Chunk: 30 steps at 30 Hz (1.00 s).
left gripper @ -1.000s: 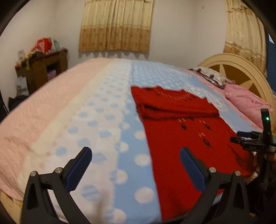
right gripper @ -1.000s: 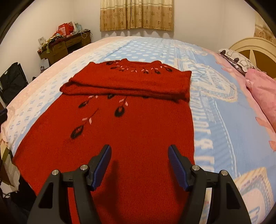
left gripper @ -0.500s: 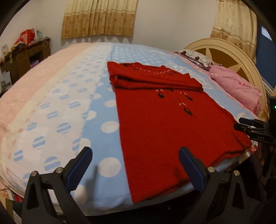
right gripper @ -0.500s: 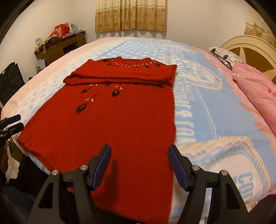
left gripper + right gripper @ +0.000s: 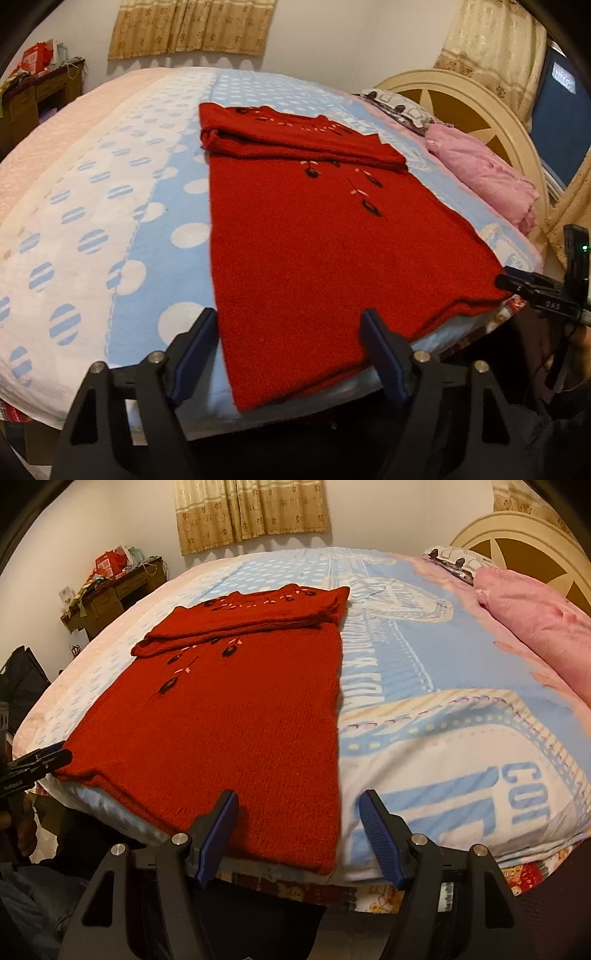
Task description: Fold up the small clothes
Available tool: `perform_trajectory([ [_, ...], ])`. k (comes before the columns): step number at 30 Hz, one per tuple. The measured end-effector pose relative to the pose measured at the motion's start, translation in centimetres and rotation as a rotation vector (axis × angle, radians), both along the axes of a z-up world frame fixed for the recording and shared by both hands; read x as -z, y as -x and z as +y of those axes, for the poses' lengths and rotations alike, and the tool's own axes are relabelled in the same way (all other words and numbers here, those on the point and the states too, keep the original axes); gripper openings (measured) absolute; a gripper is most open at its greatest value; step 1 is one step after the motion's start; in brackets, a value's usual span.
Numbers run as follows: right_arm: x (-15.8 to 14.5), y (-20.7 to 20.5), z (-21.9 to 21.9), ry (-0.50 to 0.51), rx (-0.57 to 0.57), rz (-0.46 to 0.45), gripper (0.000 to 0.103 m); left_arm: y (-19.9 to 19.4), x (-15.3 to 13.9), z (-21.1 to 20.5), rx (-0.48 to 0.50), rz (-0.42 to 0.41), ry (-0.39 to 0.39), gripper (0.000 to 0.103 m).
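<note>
Red sweater (image 5: 314, 236) lies flat on the bed (image 5: 110, 206), top part with both sleeves already folded down across the chest, the band at its far end. Black-and-pink leaf embroidery shows just below that fold. Hem end hangs at the bed's near edge.

Left hand-held gripper (image 5: 288, 354): jaws closing, still apart, blue pads not on cloth. The sweater's near-left hem corner sits between them in view; contact not shown. It hovers at that corner, pointing down at the bed edge.

Right hand-held gripper (image 5: 299, 834): jaws spread, nothing pinched. The sweater's near-right hem corner sits in the gap between the pads, left pad over the knit, right pad over the blue blanket (image 5: 443, 738) beside the sweater.

Each gripper shows up in the other's camera at the opposite hem corner of the sweater, just beside the fabric edge.

Relative to the sweater: pink pillow (image 5: 535, 620) and cream headboard (image 5: 461, 96) off to its right, wooden desk (image 5: 110, 594) with clutter far left against the wall, curtains (image 5: 251, 509) beyond its far end.
</note>
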State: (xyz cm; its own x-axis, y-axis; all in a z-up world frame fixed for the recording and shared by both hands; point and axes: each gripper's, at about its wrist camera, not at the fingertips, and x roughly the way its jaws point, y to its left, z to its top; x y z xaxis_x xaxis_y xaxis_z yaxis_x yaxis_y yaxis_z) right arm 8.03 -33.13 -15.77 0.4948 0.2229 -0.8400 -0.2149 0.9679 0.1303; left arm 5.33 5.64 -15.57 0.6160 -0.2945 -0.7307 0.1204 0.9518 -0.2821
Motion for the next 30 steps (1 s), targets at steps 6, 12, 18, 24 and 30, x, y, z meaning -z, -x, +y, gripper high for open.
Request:
perform_trajectory([
  [6, 0.0, 0.7, 0.1, -0.04, -0.016, 0.002, 0.064, 0.3, -0.1, 0.4, -0.011, 0.009, 0.011, 0.07],
  [12, 0.0, 0.8, -0.8, -0.081, 0.005, 0.016, 0.051, 0.6, 0.0, 0.6, 0.003, 0.022, 0.028, 0.064],
  [18, 0.1, 1.2, -1.1, -0.108, 0.001, 0.029, 0.046, 0.7, 0.1, 1.3, 0.008, 0.032, 0.052, 0.053],
  [24, 0.0, 1.2, -1.4, -0.113, 0.004, 0.02, 0.018, 0.8, 0.2, 1.3, 0.024, 0.017, 0.049, 0.032],
  [30, -1.5, 1.3, -2.7, -0.214, 0.027, -0.042, 0.009, 1.0, -0.7, 2.1, 0.039, -0.006, 0.119, 0.009],
])
